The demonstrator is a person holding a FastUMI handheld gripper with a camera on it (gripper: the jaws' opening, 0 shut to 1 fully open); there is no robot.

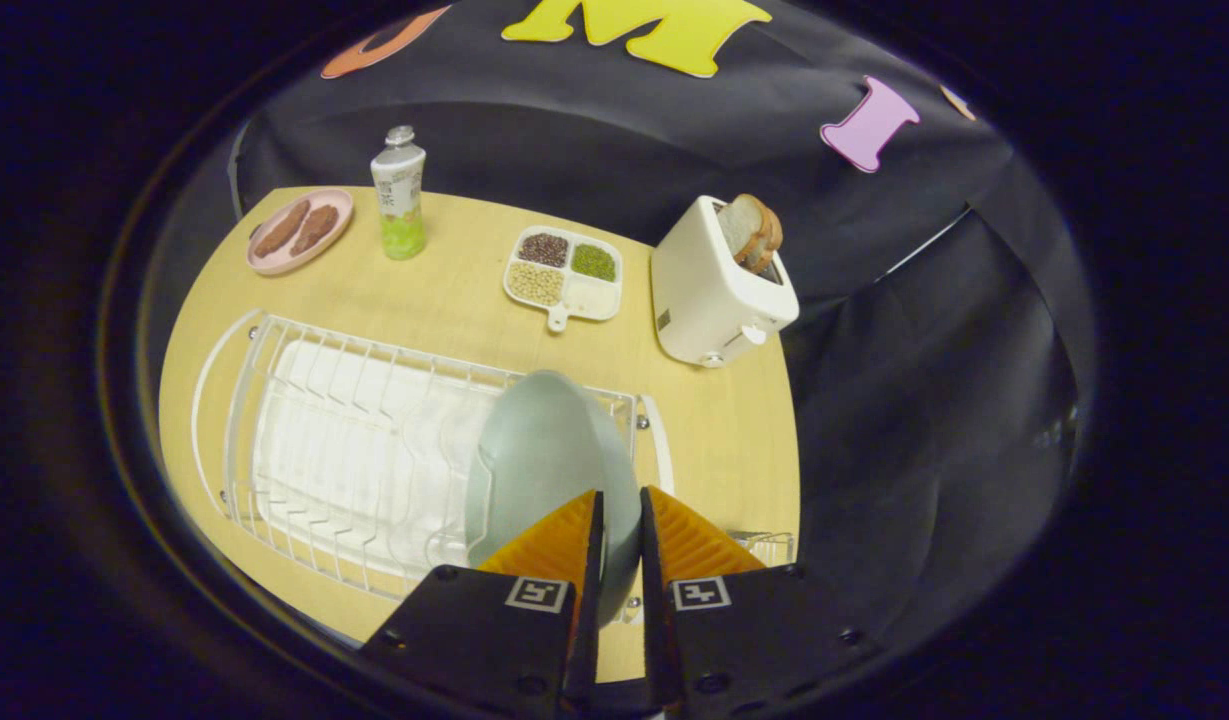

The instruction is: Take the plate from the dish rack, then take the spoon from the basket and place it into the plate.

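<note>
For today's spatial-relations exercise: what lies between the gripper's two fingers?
In the gripper view, the rim of the pale green plate stands on edge between the fingers of the gripper, over the white dish rack.

Colours, quick rundown: plate (549,450) was a pale grey-green, dish rack (304,440) all white wire over a white tray. Tabletop (454,300) was light wood with faint grain. Toaster (709,290) cream-white with brown-crusted bread (754,232), pink dish (299,230) with brown pieces, white divided tray (566,272) of dark red, green and beige bits, bottle (400,195) white over lime green
</note>
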